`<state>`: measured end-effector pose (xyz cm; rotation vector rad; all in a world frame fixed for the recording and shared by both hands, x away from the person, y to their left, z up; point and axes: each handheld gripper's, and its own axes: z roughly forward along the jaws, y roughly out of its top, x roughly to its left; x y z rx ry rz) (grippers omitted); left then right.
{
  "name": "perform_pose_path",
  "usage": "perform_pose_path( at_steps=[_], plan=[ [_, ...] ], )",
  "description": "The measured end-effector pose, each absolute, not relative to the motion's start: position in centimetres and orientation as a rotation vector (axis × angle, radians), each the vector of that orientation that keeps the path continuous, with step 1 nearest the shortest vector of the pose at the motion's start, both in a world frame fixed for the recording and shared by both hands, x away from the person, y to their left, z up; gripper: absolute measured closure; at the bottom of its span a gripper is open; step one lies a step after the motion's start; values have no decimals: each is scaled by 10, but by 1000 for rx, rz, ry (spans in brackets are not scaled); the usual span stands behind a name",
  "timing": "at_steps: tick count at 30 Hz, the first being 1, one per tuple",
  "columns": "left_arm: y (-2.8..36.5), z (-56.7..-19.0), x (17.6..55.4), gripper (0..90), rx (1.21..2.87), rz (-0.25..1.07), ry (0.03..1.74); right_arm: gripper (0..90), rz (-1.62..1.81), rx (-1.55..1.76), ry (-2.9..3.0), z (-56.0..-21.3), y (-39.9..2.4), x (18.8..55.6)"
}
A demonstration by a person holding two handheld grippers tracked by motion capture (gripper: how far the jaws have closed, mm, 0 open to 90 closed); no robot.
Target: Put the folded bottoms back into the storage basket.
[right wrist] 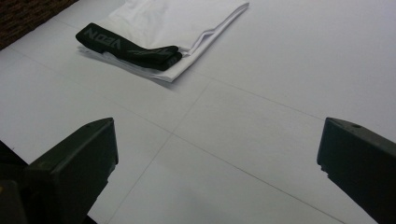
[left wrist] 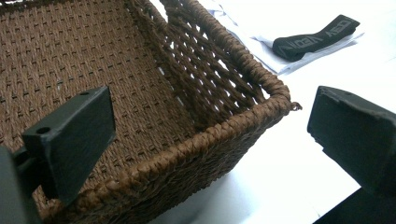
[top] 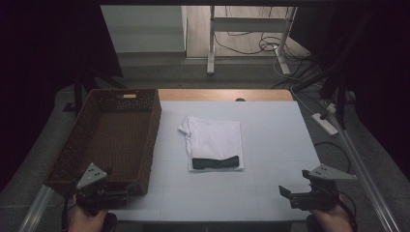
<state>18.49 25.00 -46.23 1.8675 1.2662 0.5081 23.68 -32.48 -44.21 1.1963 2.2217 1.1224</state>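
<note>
A: Which step is in hand?

B: It looks like the very start. The folded white cloth garment with a black printed waistband (top: 214,143) lies flat in the middle of the white tabletop (top: 270,193), untouched, just beside the brown woven wicker basket (top: 116,135), whose floor is bare. The likely job is putting the garment into that basket.

A: And the grippers?

B: The left hand-held gripper (top: 113,193) hovers at the near corner of the basket, jaws spread wide with nothing between them; its own view looks over the basket's rim (left wrist: 224,135) towards the black waistband (left wrist: 315,38). The right hand-held gripper (top: 286,194) hangs over the near right part of the tabletop, jaws equally wide and empty.

A: Where does the garment sit relative to them?

B: Ahead of both and well apart from each: forward and right of the left one, forward and left of the right one. In the right gripper view it lies at upper left (right wrist: 173,28), waistband edge nearest.

A: The next move?

B: Probably reaching forward, lowering to the near edge, and closing on all folded layers so the garment does not unfold when lifted.
</note>
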Motion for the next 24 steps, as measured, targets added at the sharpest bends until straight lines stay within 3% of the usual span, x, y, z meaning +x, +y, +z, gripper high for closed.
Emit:
perform_pose_path(
  at_steps=[24],
  plan=[
    [245,-461,187,7,1906,433,1185,0,1121,1197,2232,-442,-325,237]
  ],
)
